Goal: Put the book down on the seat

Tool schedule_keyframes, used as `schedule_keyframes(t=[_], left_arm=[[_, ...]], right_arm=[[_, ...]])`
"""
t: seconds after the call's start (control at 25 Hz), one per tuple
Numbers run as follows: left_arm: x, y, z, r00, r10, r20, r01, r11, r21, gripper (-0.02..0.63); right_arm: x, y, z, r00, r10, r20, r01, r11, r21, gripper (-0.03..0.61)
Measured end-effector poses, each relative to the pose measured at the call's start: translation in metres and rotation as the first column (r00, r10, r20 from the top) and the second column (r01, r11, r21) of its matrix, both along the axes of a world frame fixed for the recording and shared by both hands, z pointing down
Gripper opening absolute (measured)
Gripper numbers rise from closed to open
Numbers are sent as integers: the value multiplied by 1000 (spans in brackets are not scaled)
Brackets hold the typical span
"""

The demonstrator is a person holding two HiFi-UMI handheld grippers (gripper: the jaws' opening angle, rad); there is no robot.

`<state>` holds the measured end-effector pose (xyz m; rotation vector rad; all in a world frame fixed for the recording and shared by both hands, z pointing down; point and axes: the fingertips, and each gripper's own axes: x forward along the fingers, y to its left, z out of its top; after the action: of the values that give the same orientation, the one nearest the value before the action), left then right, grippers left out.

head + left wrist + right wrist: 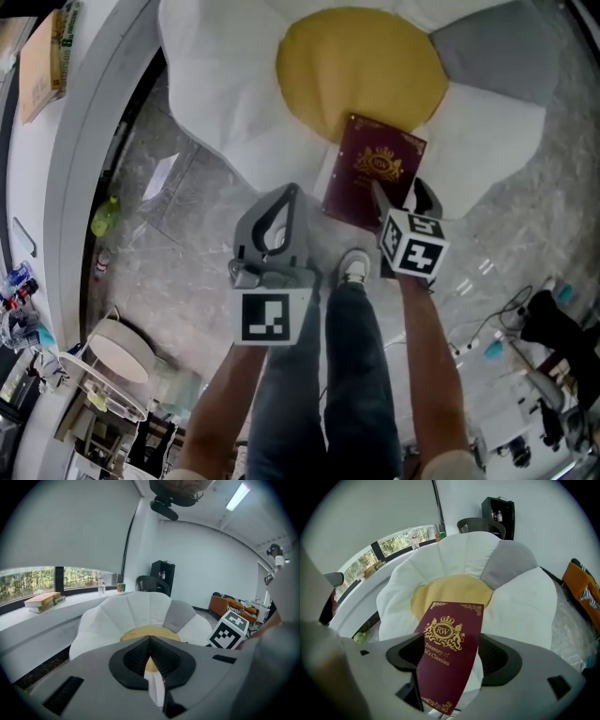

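Nearest, the left tool [150, 639] has its jaws drawn together at the tips with nothing gripped; through the teardrop gap behind them only the seat's cushion shows. Just to its right, the right tool [454, 656] stands with its jaws spread wide, and the near end of the book [373, 171] sits between them, the pads clear of its edges on both sides. Below the two tools, the person's shoe [353, 267] is planted on the marbled floor [187, 216]. The book is a thin maroon volume with a gold crest, cover up; its long axis runs away from the right tool toward the middle of the seat [225, 84], slanting a little to the right at the far end, and its title reads upright from the tool's side, so its top points away from the person. It lies over the seat's near edge - the far end reaches the yellow centre [361, 66], the rest crosses a white petal, and nothing else is on the cushion. Farther back the seat fans into white petals and one grey petal [492, 47]. Beyond it, in the left gripper view, a window ledge [70, 609] carries stacked books [42, 599] and a clear bottle [101, 587].
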<state>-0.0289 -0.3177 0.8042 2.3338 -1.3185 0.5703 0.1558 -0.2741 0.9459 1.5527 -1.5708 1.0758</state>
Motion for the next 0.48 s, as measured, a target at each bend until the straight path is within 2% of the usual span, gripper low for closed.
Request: schedule_keyframes(t=[0.16, 0.32, 0.48], left_arm=[[5, 1, -2, 1000, 12, 15, -12, 1000, 11, 6], [9, -2, -16, 1000, 17, 16, -18, 999, 32, 6], [16, -6, -38, 1000, 15, 13, -16, 998, 57, 6]], right_arm=[[-3, -6, -12, 1000, -10, 8, 9, 999, 49, 348], [-10, -17, -40, 999, -39, 5, 38, 990, 139, 343], [-12, -24, -76, 998, -62, -16, 64, 974, 219, 180]])
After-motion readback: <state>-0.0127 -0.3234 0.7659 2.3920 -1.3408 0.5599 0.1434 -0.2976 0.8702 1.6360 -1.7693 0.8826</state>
